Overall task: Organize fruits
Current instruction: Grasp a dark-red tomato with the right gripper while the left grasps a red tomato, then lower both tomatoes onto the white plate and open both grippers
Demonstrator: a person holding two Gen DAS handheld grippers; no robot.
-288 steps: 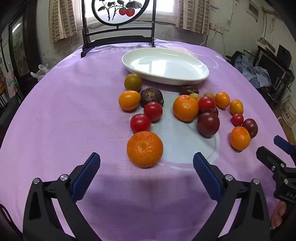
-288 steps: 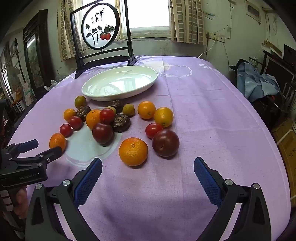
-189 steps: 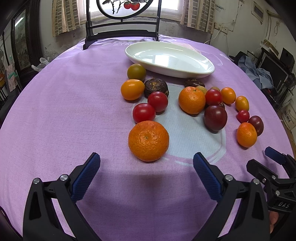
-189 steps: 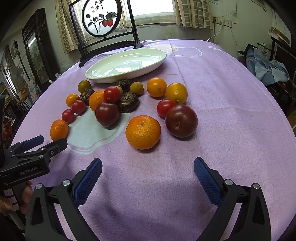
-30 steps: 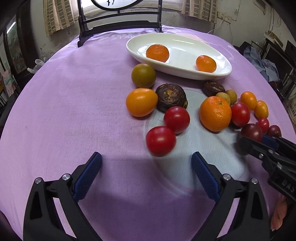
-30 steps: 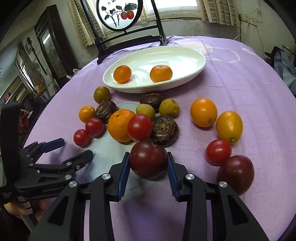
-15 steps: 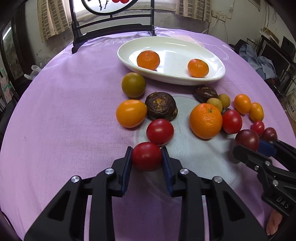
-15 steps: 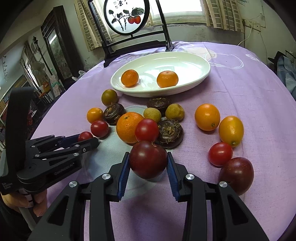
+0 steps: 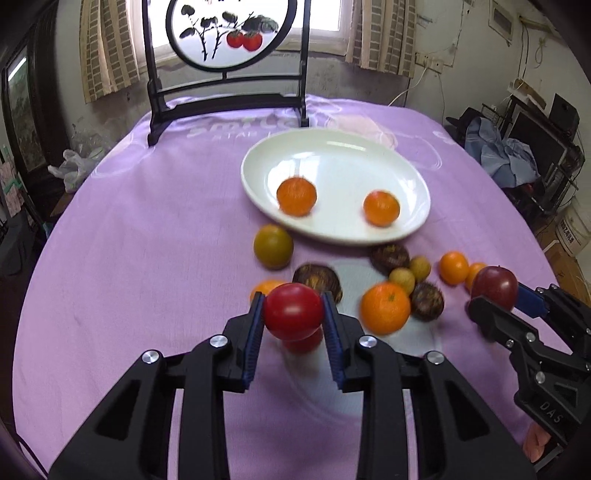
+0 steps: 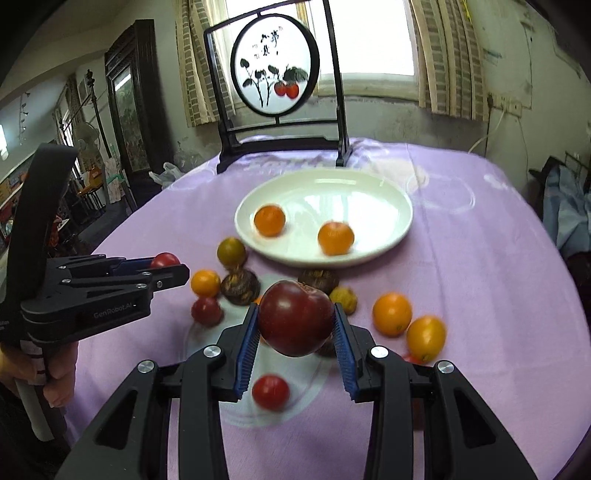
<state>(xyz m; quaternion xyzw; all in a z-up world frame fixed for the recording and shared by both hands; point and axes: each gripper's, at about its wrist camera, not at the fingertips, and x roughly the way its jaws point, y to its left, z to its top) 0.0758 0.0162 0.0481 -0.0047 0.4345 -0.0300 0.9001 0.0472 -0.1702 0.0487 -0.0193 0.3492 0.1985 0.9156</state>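
Note:
My left gripper (image 9: 293,314) is shut on a red tomato (image 9: 293,311) and holds it above the purple cloth; it also shows in the right wrist view (image 10: 166,267). My right gripper (image 10: 295,325) is shut on a dark purple tomato (image 10: 295,322), lifted above the fruit cluster; it also shows in the left wrist view (image 9: 495,291). The white oval plate (image 9: 332,147) holds two mandarins (image 9: 296,195) (image 9: 381,208). Loose fruit lies in front of the plate: an orange (image 9: 385,307), a green-brown fruit (image 9: 273,246), dark wrinkled fruits (image 9: 389,257), small tomatoes (image 10: 270,391).
A black framed round painted screen (image 9: 225,33) stands at the table's far edge behind the plate. The purple tablecloth (image 9: 129,240) covers a round table. Clothes and boxes (image 9: 506,155) lie off the table to the right. Yellow-orange tomatoes (image 10: 426,338) lie right of the cluster.
Both grippers have risen from the cloth with their tomatoes and moved toward the plate. Half a second ago the red tomato was gripped at table level.

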